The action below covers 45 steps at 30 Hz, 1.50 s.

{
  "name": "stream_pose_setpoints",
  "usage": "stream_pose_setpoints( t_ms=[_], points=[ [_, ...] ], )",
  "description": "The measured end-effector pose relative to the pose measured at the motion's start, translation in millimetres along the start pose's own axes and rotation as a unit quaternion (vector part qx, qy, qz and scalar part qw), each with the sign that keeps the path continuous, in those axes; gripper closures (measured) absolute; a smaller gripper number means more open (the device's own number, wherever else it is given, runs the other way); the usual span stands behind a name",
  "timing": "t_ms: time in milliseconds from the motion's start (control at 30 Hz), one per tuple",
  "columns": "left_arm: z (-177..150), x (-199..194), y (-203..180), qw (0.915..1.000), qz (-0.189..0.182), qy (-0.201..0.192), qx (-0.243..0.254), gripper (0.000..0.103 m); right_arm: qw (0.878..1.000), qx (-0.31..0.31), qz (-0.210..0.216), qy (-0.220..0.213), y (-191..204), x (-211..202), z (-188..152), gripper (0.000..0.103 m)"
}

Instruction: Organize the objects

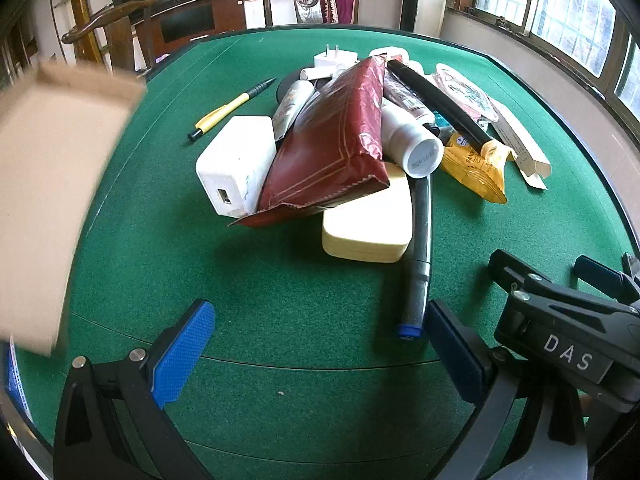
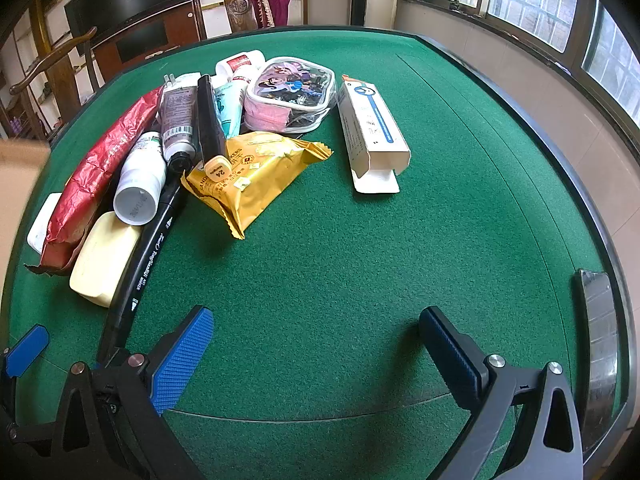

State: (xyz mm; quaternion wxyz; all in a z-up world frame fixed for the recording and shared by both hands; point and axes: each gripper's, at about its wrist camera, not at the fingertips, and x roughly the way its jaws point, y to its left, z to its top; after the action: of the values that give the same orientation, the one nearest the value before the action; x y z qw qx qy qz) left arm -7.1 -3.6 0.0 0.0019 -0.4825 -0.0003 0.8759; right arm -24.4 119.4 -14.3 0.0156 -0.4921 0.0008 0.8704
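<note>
Green felt table (image 2: 360,260); dark red gold-lined packet (image 1: 332,148); yellow snack wrapper (image 2: 252,172); cartoon-printed pink pouch (image 2: 290,92); blue ribbed gripper pads (image 2: 182,364).

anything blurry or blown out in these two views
Left wrist view: the cardboard box at the left edge is motion-blurred, while the pile stays sharp. Right wrist view: the windows are overexposed, and the table edge bows from fisheye distortion.
</note>
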Motion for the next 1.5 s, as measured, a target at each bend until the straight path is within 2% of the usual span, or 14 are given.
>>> stream_pose_setpoints(
  t_ms=[467, 600, 733, 800, 933, 1067, 1200, 1300, 1333, 1400, 1500],
  points=[
    [1, 1, -1, 1.0, 0.0, 0.0, 0.001, 0.0, 0.999, -0.032, 0.02, 0.009, -14, 1, 5, 0.0],
    [1, 1, 1, 1.0, 0.0, 0.0, 0.002, 0.0, 0.996, -0.064, 0.049, 0.029, -19, 3, 9, 0.0],
    [0, 0, 0, 1.0, -0.002, 0.0, 0.006, 0.0, 0.992, -0.078, 0.096, -0.006, -36, -1, 4, 0.0],
    [9, 15, -13, 1.0, 0.0, 0.0, 0.0, 0.0, 0.989, -0.091, 0.116, 0.007, -42, -2, 5, 0.0],
    [0, 2, -5, 1.0, 0.001, 0.0, -0.002, 0.0, 0.984, -0.132, 0.12, 0.022, -47, 0, 4, 0.0],
    [-1, 2, -5, 1.0, 0.001, 0.0, -0.002, 0.0, 0.983, -0.113, 0.143, 0.006, -60, -11, 0, 0.0],
    [-1, 1, -4, 1.0, -0.003, 0.002, 0.006, 0.0, 0.985, -0.107, 0.135, -0.021, -61, -20, 10, 0.0],
    [6, 4, -1, 0.9983, -0.021, 0.032, 0.044, 0.0, 0.983, -0.1, 0.145, -0.048, -69, -36, 22, 0.001],
    [7, 2, 0, 0.9978, -0.016, 0.031, 0.056, 0.0, 0.984, -0.095, 0.138, -0.062, -72, -40, 27, 0.001],
    [5, -5, 5, 0.998, -0.005, 0.013, 0.062, 0.001, 0.985, -0.067, 0.131, -0.092, -87, -47, 45, 0.001],
    [7, -16, 10, 0.9968, -0.019, -0.024, 0.074, 0.001, 0.984, -0.022, 0.16, -0.08, -103, -37, 66, 0.002]
  ],
)
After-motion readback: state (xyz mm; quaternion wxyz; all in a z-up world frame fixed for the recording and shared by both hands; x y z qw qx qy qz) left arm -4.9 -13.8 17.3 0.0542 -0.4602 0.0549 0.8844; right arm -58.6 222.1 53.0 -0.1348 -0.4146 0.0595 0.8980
